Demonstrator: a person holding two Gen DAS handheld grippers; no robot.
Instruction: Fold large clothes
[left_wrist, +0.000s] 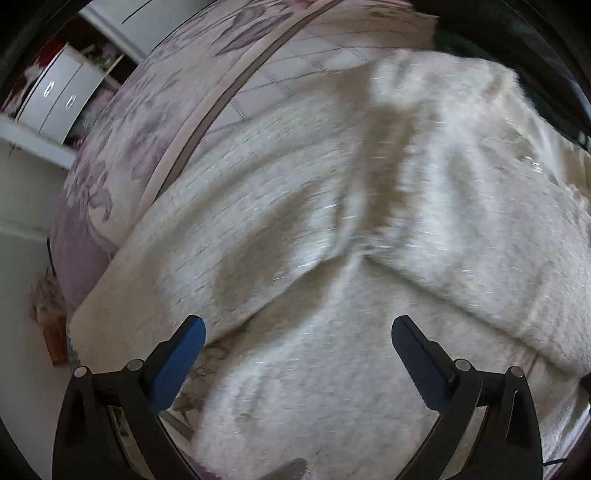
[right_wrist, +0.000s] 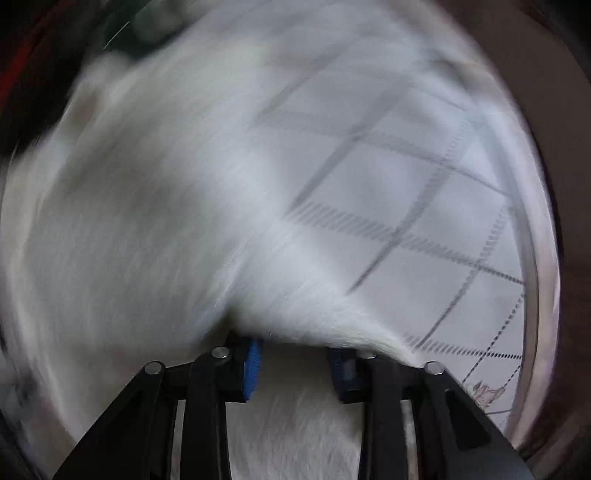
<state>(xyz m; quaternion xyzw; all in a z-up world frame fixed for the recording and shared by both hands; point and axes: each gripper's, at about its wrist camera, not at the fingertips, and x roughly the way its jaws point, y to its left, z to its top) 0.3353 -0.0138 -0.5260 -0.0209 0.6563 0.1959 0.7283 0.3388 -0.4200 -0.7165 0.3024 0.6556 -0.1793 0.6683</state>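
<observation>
A large white fluffy garment (left_wrist: 332, 221) lies spread and partly folded over on a bed, with one layer lapping across another. My left gripper (left_wrist: 298, 325) hangs just above it, pointing down, jaws wide open and nothing between the blue pads (left_wrist: 177, 369). In the right wrist view the same white garment (right_wrist: 147, 221) is blurred. My right gripper (right_wrist: 295, 347) points straight down with its blue pads (right_wrist: 252, 365) close together. A bunched fold of the fluffy fabric sits between them and drapes over the fingertips, hiding them.
Under the garment is a pale bed cover with a dark grid pattern (right_wrist: 424, 221), edged by a light band (left_wrist: 207, 122). A floral purple bedspread (left_wrist: 129, 129) falls over the bed's left side. White drawers (left_wrist: 55, 99) and the floor (left_wrist: 18, 295) lie beyond it.
</observation>
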